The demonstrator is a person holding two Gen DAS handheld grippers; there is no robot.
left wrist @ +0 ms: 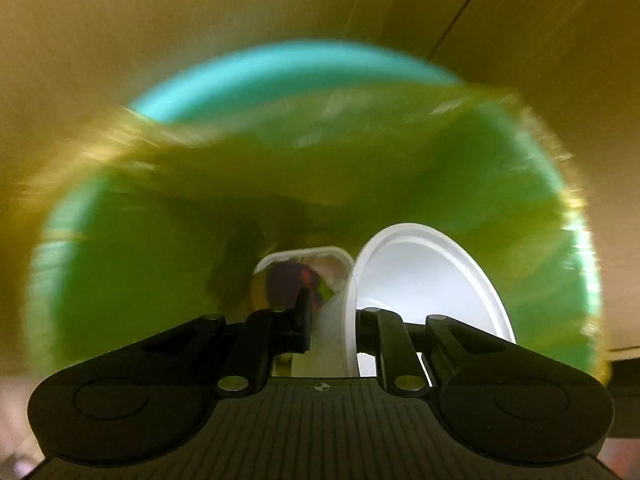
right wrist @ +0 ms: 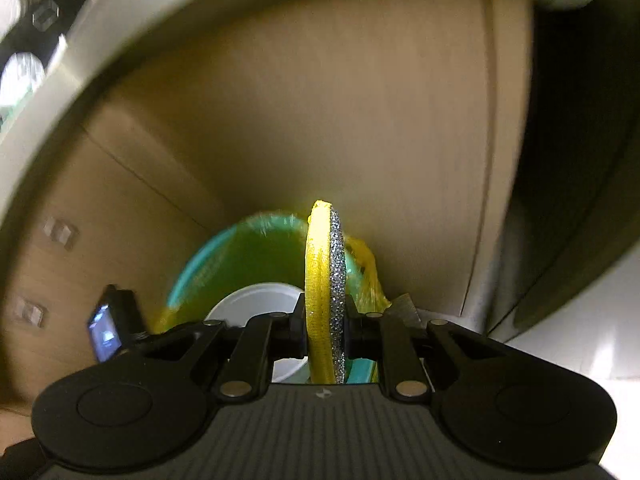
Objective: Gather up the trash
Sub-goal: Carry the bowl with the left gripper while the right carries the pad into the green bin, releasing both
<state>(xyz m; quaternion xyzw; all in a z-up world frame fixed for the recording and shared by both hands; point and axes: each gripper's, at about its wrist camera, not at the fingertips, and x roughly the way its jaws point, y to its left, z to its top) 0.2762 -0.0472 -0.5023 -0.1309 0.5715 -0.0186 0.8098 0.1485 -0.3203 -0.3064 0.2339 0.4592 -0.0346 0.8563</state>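
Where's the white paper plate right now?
In the left wrist view, the white paper plate stands on edge in the left gripper jaws beside a plastic cup, over the lined teal bin.

Dim, warm yellowish light; my view of the round turquoise bin (left wrist: 288, 64) smears with motion blur, fisheye edges bending.

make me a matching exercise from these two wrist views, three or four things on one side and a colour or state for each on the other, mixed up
Things:
1. bin
2. bag lining the bin
3. white plastic container
4. glittery band

Colour or state:
A. yellow with a silver edge, clamped in the right gripper
B. turquoise rim
C. clamped in the left gripper, white lid hanging open
D. translucent yellow-green, draped over the rim

Pairs: 1-B, 2-D, 3-C, 4-A
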